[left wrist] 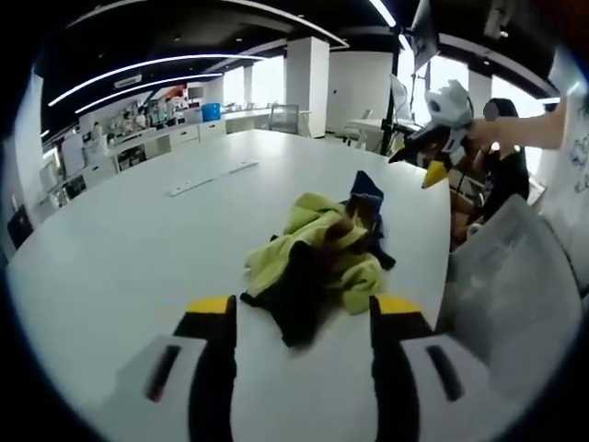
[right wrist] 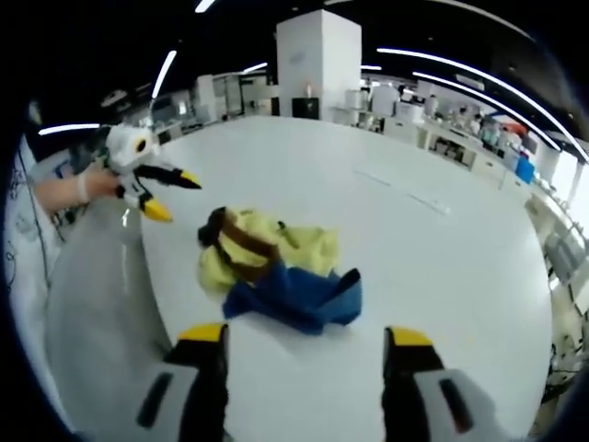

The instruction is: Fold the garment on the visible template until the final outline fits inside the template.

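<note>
Garment [left wrist: 317,253] lies in a crumpled heap on the white table [left wrist: 138,249], roughly mid-table in the left gripper view, a bit right of centre. It's yellow-green w/ dark and blue parts bunched together; in the right gripper view the blue part [right wrist: 294,299] sits nearest the camera, yellow behind it.

Left gripper [left wrist: 304,318]: jaws wide apart, nothing between them, near edge of the heap just beyond the tips. Right gripper [right wrist: 304,345]: also apart and empty, the blue edge just ahead of it. Each gripper shows in the other's view too, held up off the table at the far side, well apart from the cloth.

No template clearly visible on the table; could be under the heap or washed out by blur, can't tell. A pale strip [left wrist: 212,178] lies farther out on the table, left of the garment.

Progress: looks like the very start. Nothing spread, nothing folded. Left to do, by my read: grab, flatten the garment out, locate the template, fold till the outline fits inside.
</note>
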